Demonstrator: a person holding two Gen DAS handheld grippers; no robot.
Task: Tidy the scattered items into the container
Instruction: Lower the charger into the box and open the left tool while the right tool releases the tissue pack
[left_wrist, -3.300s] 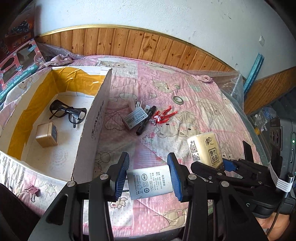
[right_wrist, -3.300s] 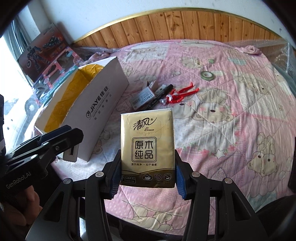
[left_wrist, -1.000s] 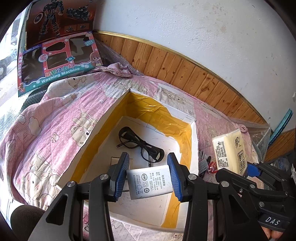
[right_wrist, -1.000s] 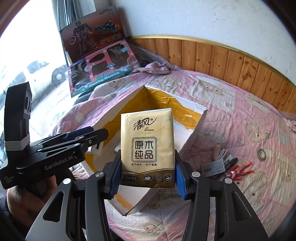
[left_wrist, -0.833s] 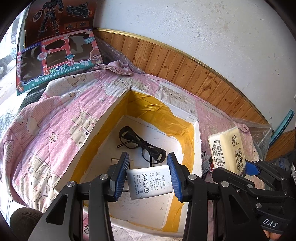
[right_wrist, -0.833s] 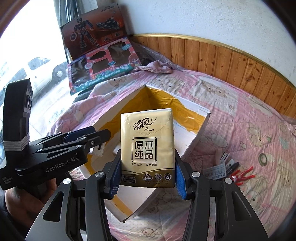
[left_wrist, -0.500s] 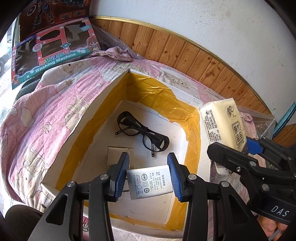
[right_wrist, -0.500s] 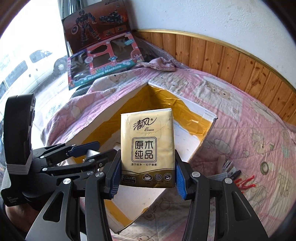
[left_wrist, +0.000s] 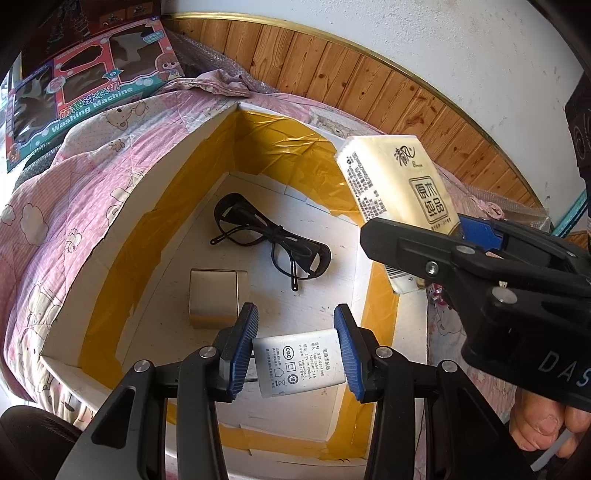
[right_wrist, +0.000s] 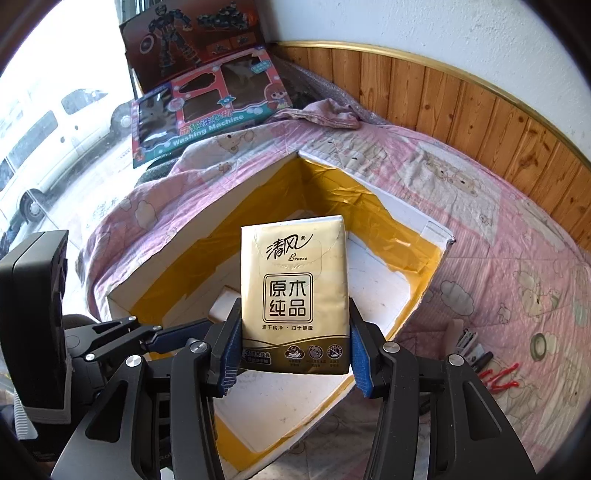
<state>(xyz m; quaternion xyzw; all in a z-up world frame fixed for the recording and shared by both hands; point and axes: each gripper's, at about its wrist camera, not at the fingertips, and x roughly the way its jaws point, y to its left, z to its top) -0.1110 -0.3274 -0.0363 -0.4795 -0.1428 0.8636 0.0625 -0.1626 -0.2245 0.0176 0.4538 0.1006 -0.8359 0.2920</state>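
Home bedroom: pink bear-print quilt, wood-panelled wall, boxed toys.

My left cam is looking steeply down into the box from close above its near edge. My right cam is sitting further back on the right, facing left across the box toward the window. Both are catching the box interior and the toy carton behind it.
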